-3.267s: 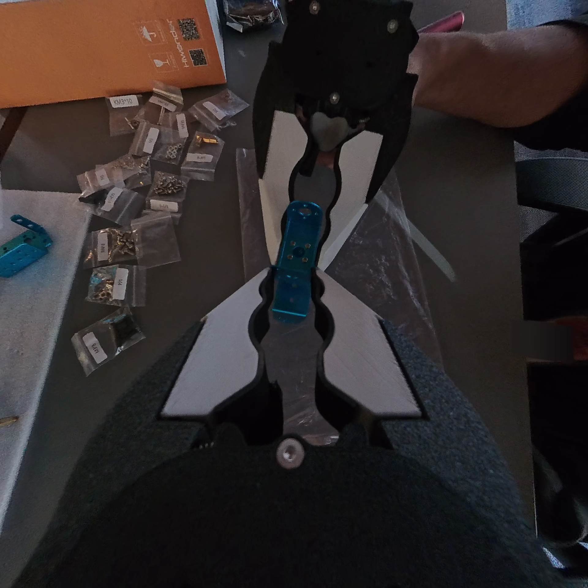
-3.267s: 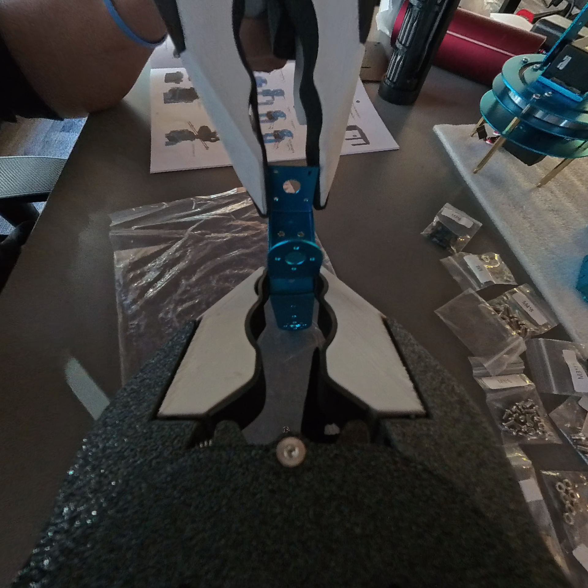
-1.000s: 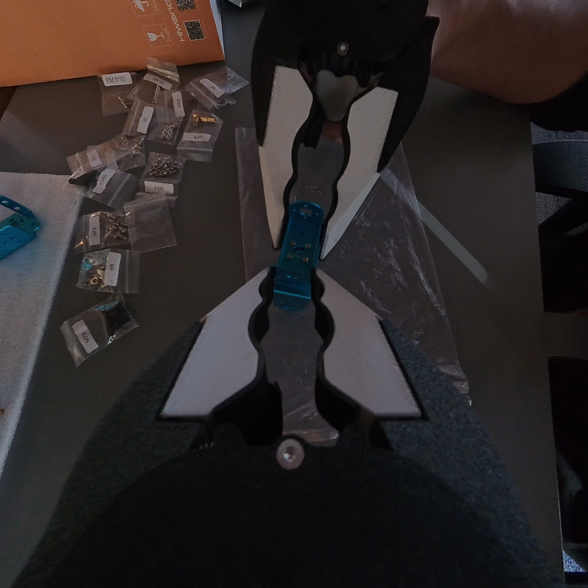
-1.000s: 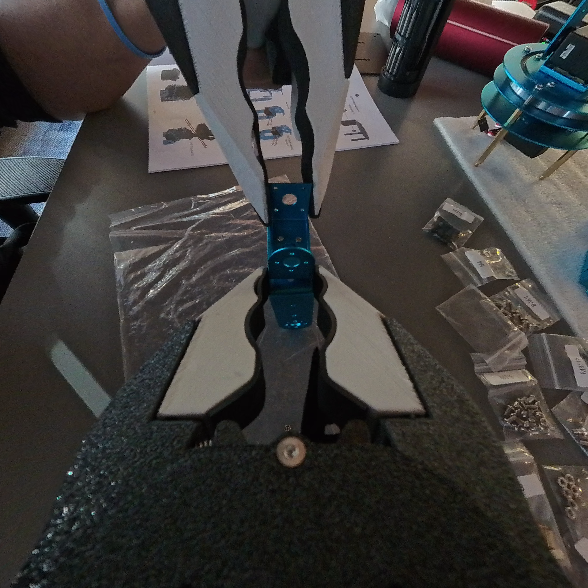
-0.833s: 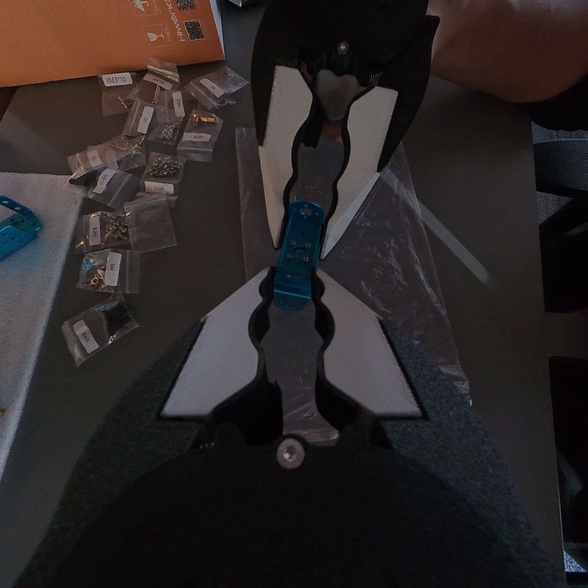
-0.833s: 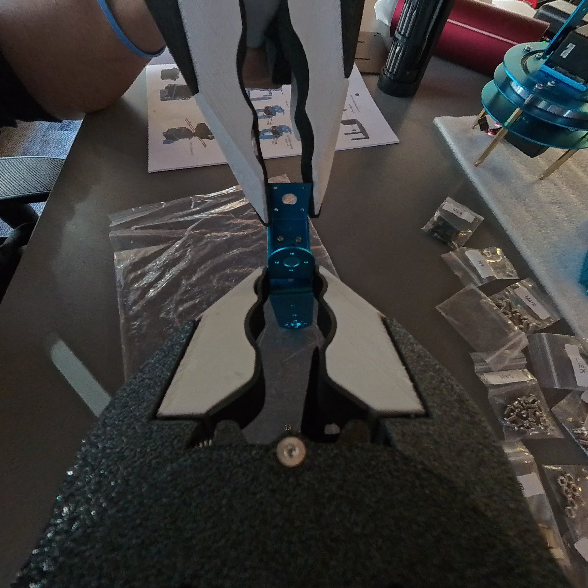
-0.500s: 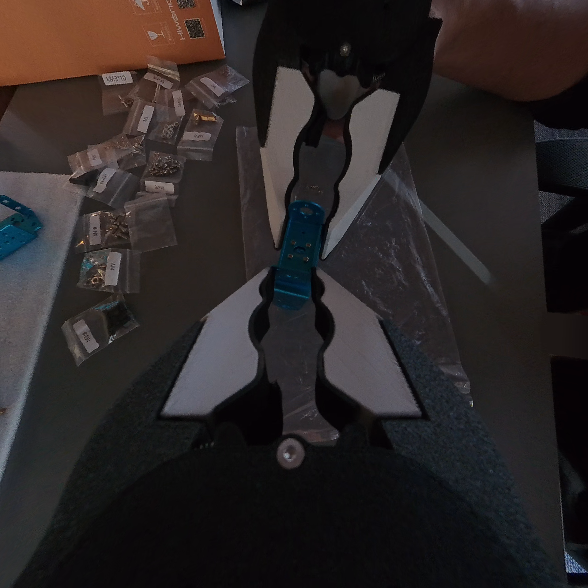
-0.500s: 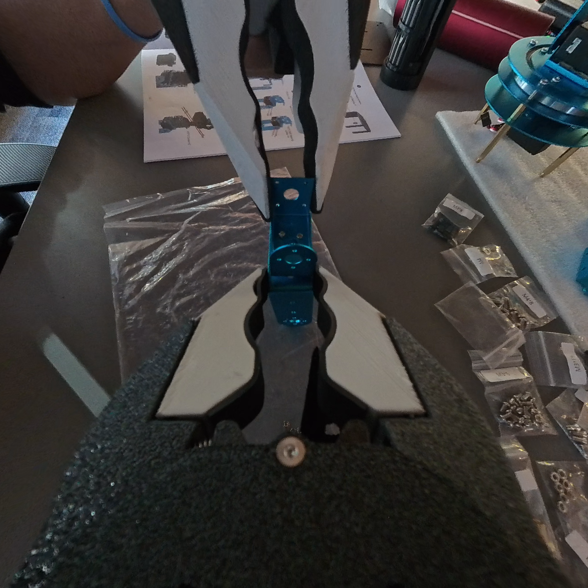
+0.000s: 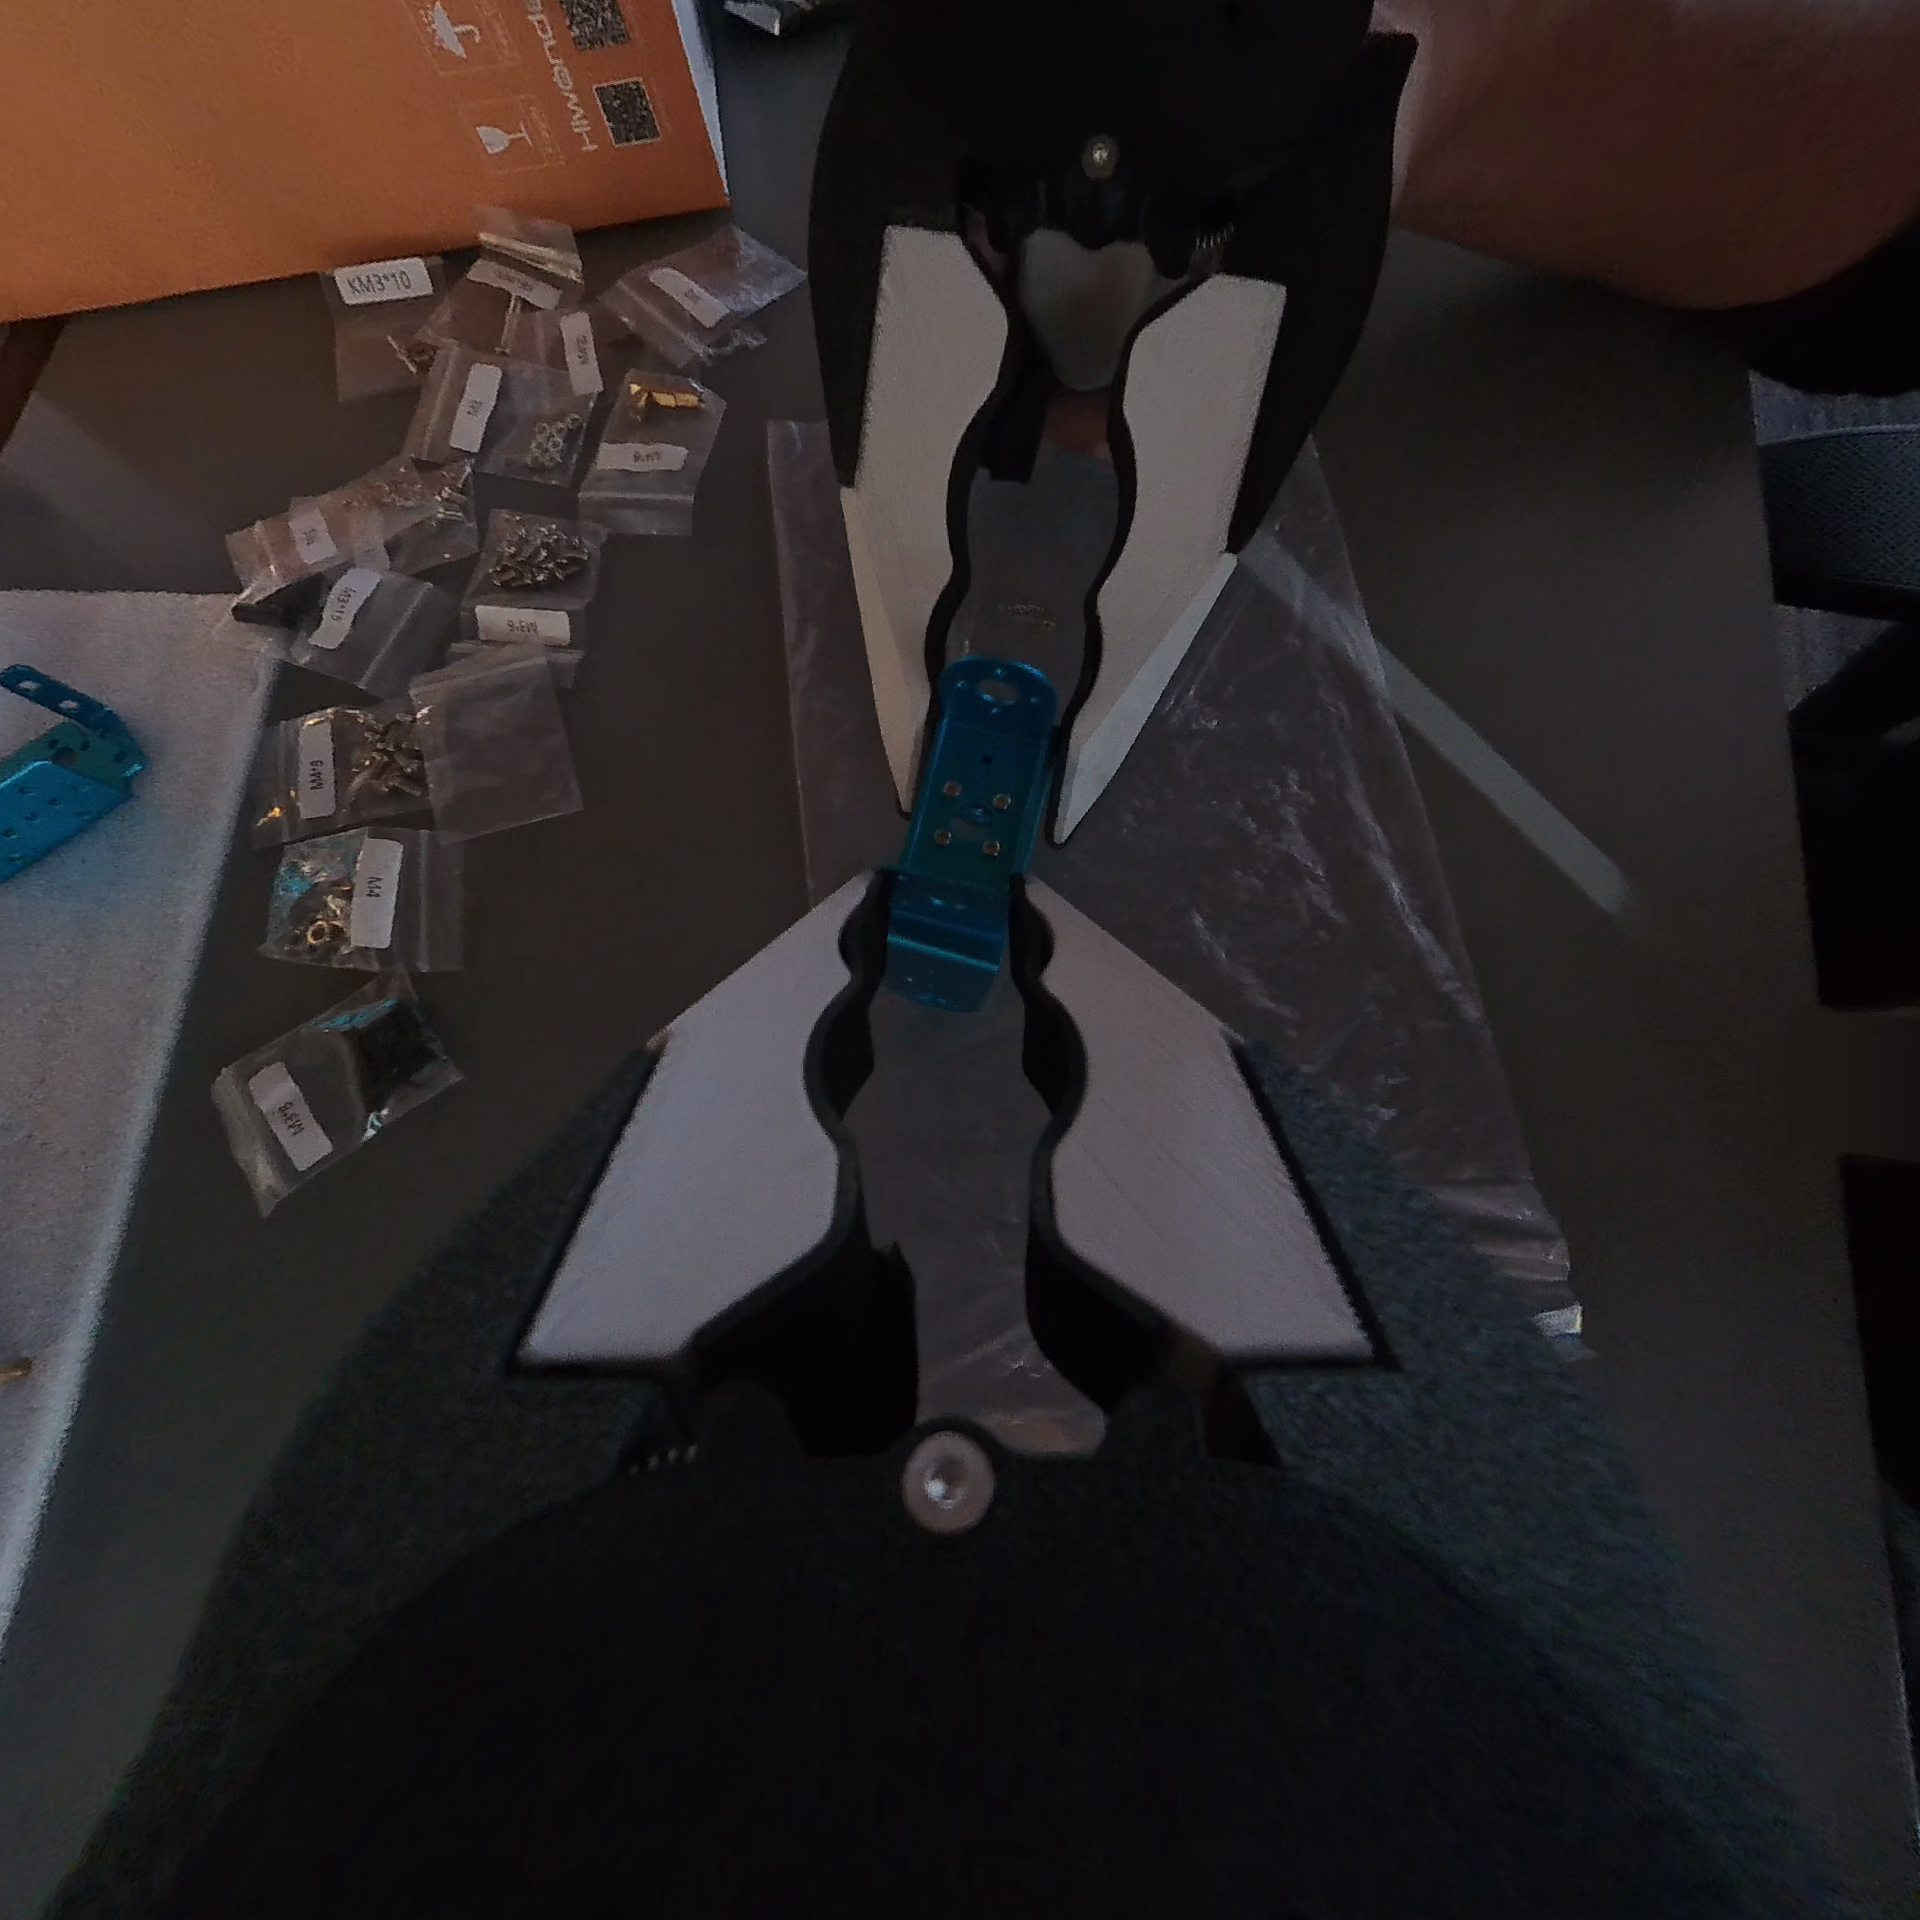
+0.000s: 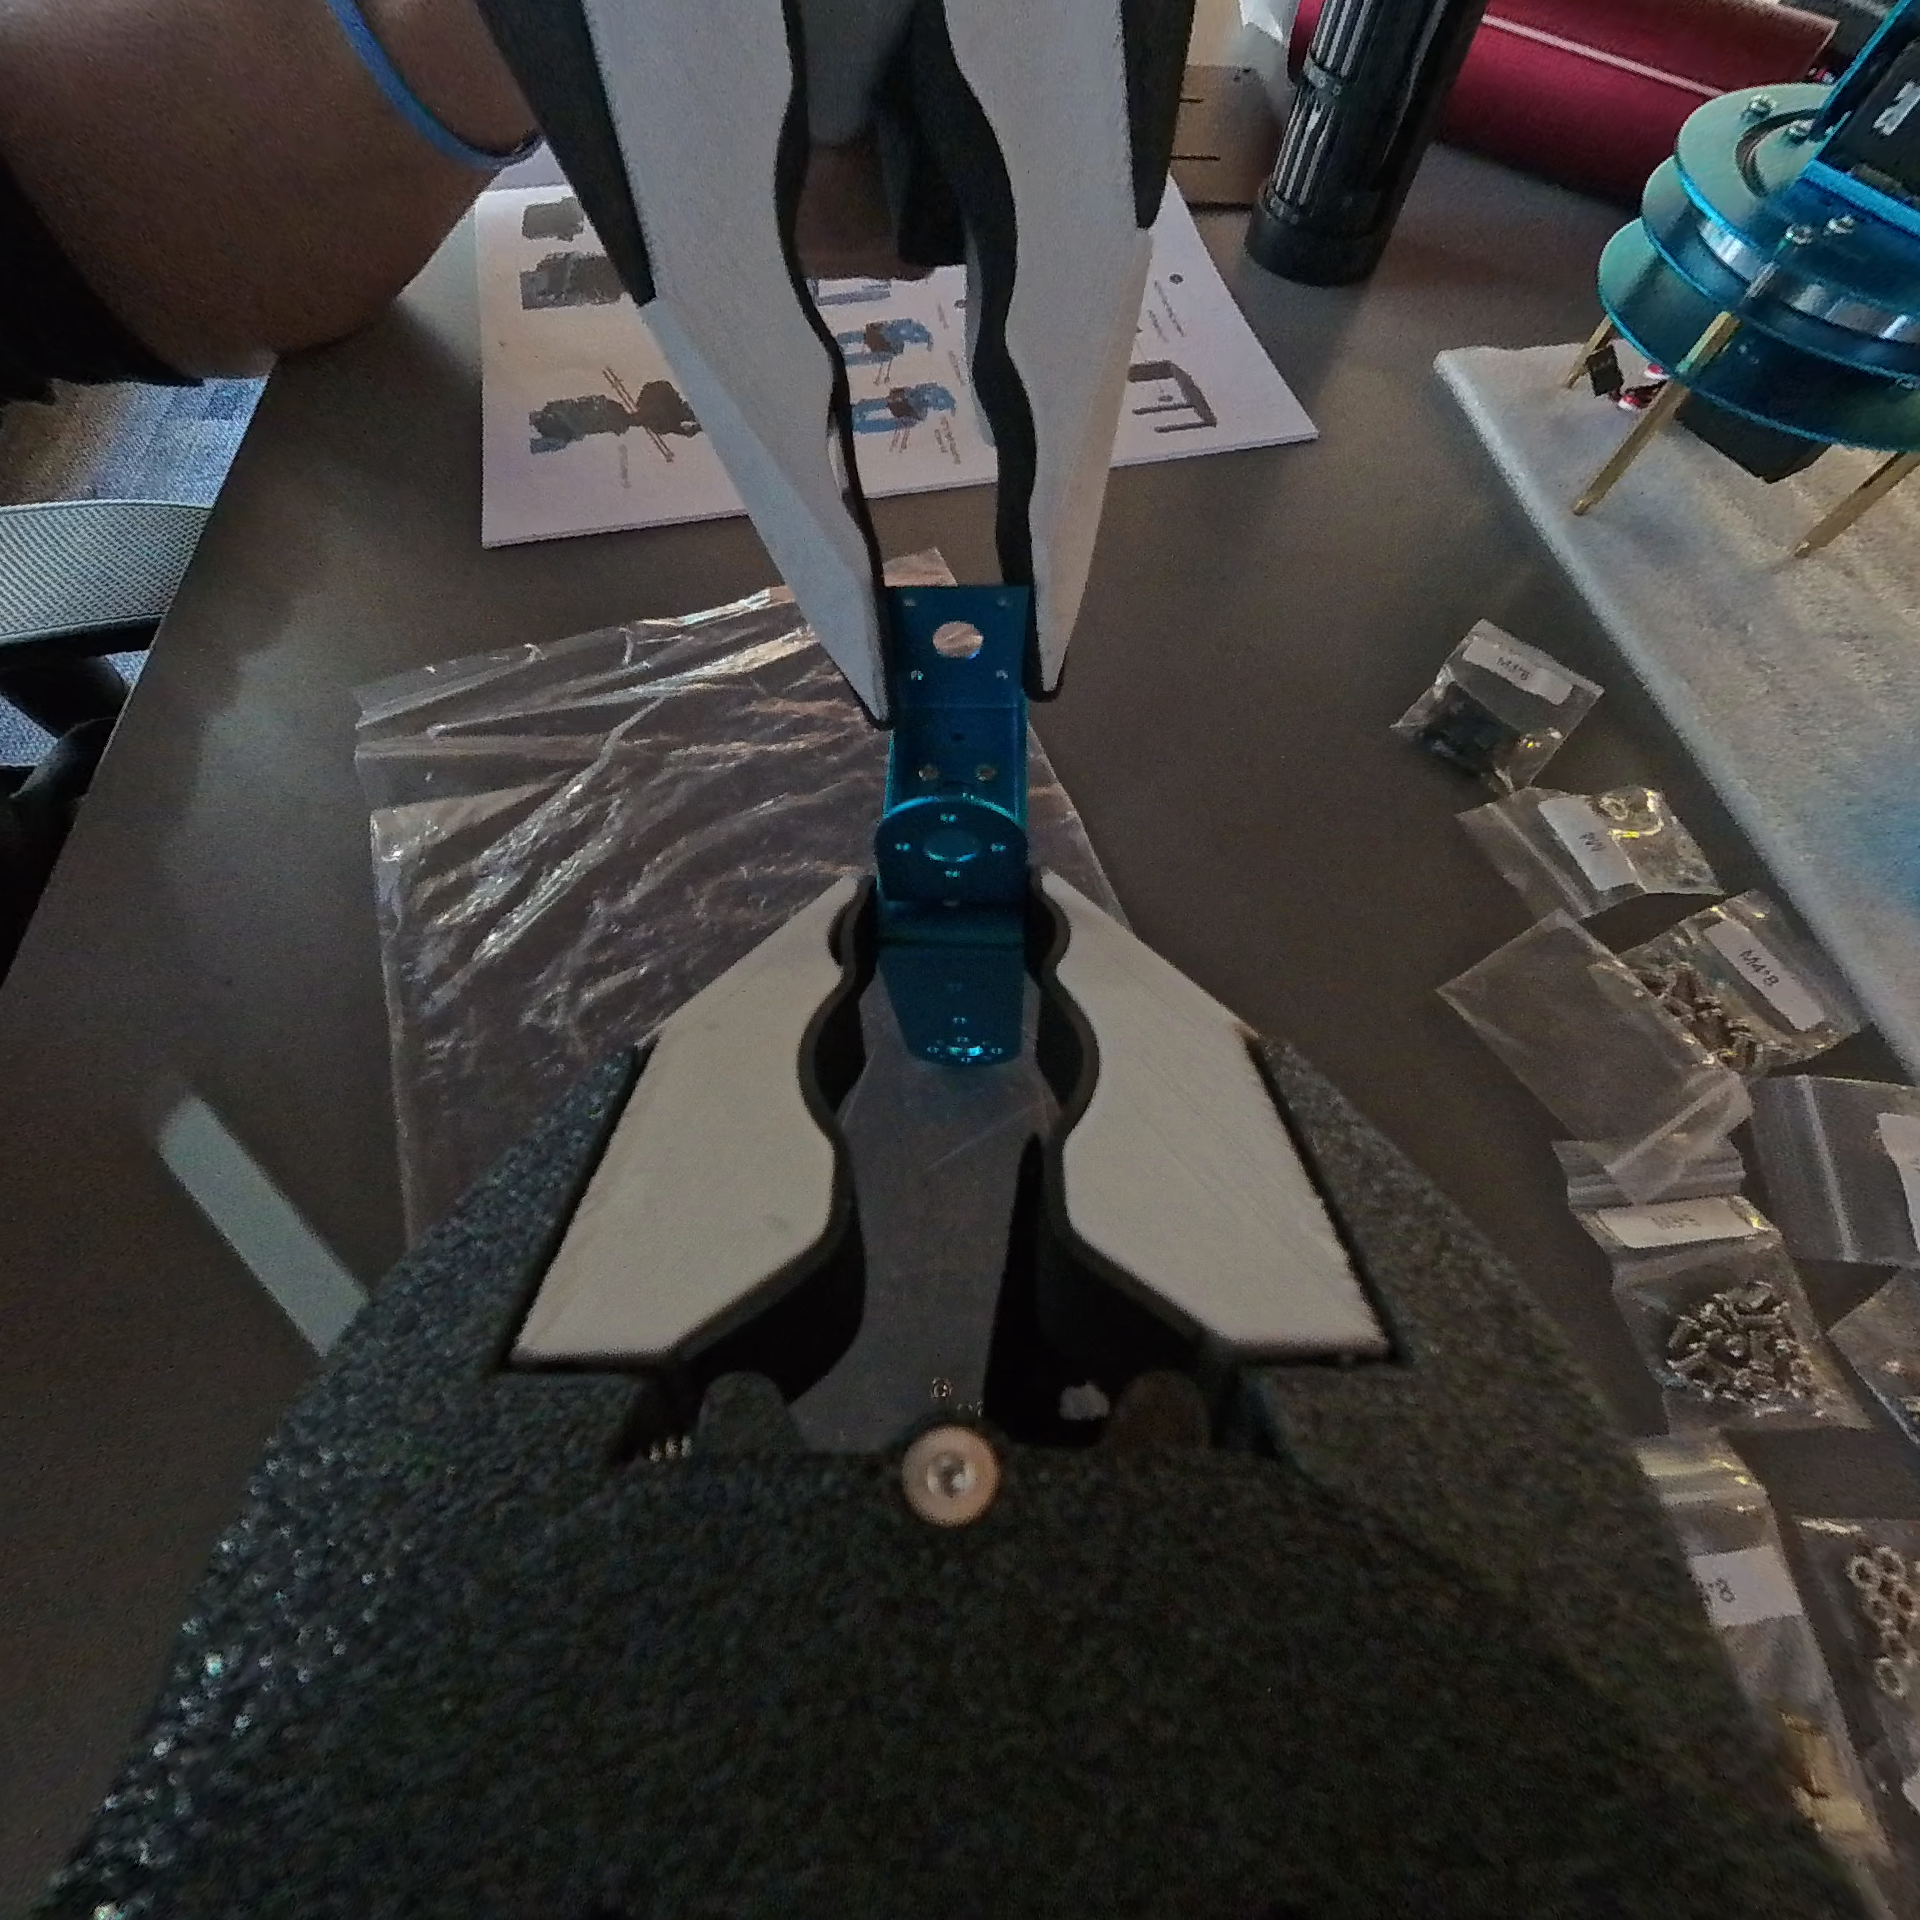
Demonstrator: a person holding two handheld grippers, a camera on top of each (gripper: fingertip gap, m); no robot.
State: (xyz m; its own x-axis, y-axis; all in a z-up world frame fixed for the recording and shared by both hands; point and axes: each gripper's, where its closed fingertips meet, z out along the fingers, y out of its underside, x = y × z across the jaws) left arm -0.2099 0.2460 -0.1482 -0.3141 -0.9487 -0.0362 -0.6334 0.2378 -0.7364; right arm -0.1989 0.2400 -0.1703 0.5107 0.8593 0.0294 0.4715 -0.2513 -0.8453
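Blue metal bracket (image 9: 961, 831) (rigid, light, probably slick): left tongs (image 9: 948, 906) and right tongs (image 10: 956, 914) are pinching opposite ends above the surface (image 10: 1247, 665).

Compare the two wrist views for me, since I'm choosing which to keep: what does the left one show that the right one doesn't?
Only the left wrist view shows the orange box and a loose blue bracket on a white foam sheet.

Only the right wrist view shows the printed instruction sheet, the blue disc assembly on brass legs and a black cylinder.

Both show the left gripper and right gripper clamped on opposite ends of the blue metal part, above a clear plastic bag, with small hardware bags beside it.
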